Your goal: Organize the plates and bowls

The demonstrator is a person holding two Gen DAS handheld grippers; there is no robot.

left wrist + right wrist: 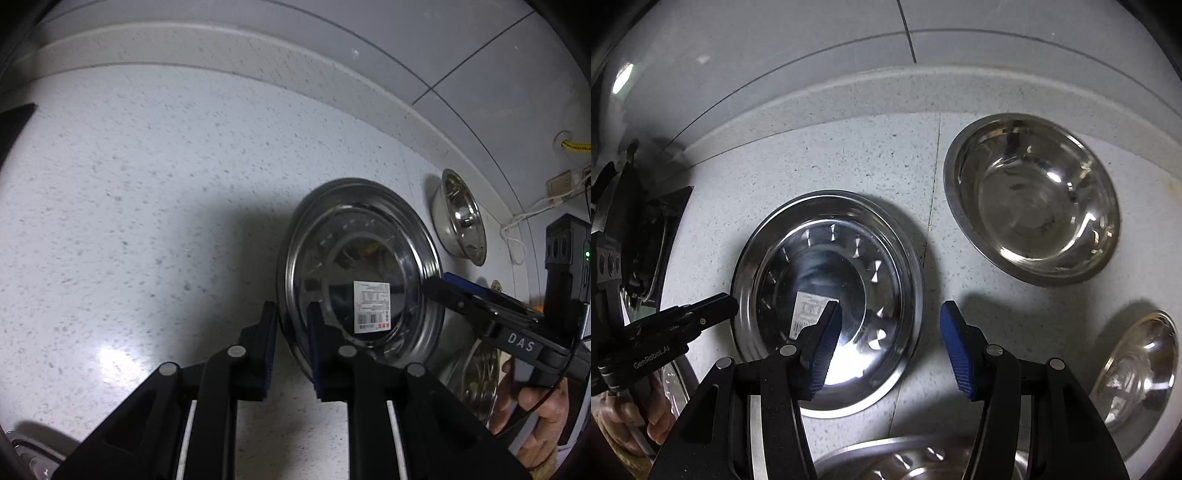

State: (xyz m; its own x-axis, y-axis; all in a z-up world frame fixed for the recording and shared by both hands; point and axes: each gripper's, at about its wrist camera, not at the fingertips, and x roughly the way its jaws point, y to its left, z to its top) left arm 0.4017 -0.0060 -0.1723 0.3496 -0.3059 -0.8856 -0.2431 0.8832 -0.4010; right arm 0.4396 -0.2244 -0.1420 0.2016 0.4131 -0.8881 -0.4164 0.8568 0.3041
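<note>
The steel plate (pixel 827 302) is shiny, ringed, with a white barcode label (pixel 371 306) (upright). Left gripper (pixel 291 332) straddles its rim, unclamped; right gripper (pixel 890 343) spread.

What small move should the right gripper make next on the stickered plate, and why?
Probably lower the right gripper slightly and close it on the stickered plate's right rim. Its jaws stand open with that rim between them, while the left gripper's pads flank the opposite rim.
</note>
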